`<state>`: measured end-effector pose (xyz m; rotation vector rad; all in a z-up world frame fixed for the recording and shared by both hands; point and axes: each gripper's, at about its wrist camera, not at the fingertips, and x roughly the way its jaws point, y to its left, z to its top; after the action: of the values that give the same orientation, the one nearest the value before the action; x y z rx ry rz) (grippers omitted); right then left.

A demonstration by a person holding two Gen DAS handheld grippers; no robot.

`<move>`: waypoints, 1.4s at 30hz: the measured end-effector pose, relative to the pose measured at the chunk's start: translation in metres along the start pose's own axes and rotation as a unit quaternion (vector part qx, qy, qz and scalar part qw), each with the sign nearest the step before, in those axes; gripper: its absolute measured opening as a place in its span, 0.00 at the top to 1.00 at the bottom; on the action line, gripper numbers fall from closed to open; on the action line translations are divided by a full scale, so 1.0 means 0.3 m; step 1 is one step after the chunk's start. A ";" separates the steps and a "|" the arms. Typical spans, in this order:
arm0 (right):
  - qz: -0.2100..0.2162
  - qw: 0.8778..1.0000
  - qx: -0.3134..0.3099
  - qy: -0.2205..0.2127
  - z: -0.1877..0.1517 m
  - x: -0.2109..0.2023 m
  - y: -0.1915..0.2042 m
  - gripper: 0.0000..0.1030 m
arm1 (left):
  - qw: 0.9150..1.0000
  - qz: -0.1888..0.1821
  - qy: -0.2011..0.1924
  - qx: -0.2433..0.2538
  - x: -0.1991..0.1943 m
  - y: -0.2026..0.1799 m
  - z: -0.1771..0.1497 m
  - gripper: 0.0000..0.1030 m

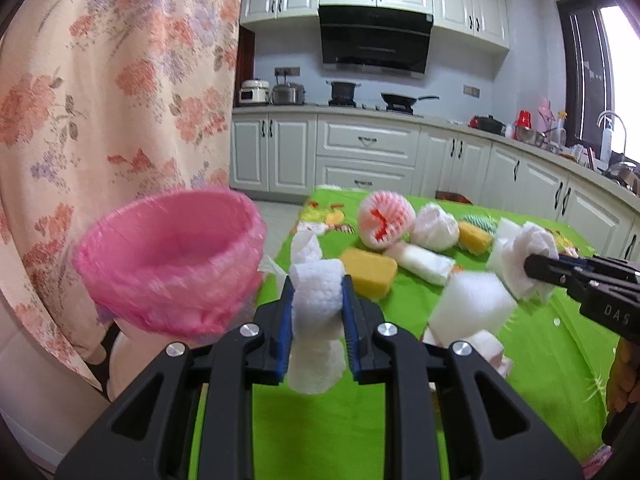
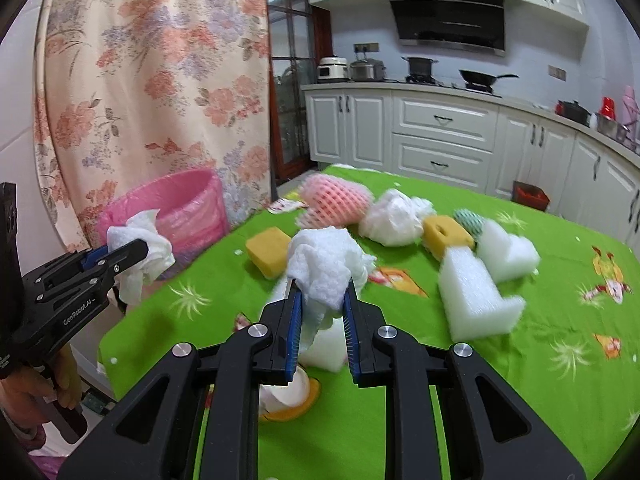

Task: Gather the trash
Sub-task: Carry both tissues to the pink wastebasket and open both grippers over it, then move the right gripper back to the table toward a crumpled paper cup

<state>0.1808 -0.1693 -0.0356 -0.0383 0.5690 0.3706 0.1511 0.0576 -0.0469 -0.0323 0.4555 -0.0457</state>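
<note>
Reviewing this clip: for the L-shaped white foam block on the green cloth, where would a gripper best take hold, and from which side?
Probably across the upright leg of the L-shaped foam block, coming down from above. That leg looks like a straight slab with flat, parallel faces narrow enough for the fingers, and the cloth on its right is bare. Both the left gripper and right gripper hold tissue now.

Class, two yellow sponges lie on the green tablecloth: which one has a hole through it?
The yellow sponge beside the green-and-white foam net; a slot shows in its top. The other yellow sponge, nearer the pink bin, looks solid.
</note>
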 end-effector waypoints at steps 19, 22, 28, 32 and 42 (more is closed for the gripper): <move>0.119 0.989 -0.086 -0.005 0.195 0.181 0.329 0.81 | 0.995 0.089 -0.042 -0.035 -0.012 0.325 0.160 0.77; 0.137 0.987 -0.081 0.007 0.230 0.239 0.370 0.81 | 0.995 0.091 -0.031 -0.034 0.025 0.371 0.173 0.77; 0.160 0.983 -0.089 0.022 0.314 0.355 0.463 0.81 | 0.993 0.090 -0.013 -0.074 0.088 0.491 0.186 0.75; 0.167 0.981 -0.097 0.031 0.374 0.440 0.519 0.80 | 0.992 0.094 0.004 -0.090 0.138 0.556 0.186 0.75; 0.164 0.977 -0.118 0.071 0.376 0.609 0.596 0.39 | 0.984 0.143 -0.001 -0.105 0.158 0.633 0.169 0.32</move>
<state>0.3184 0.0738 -0.0259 -0.2021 0.6714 0.7607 0.2230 0.2459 -0.0300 -0.1739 0.4580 0.2850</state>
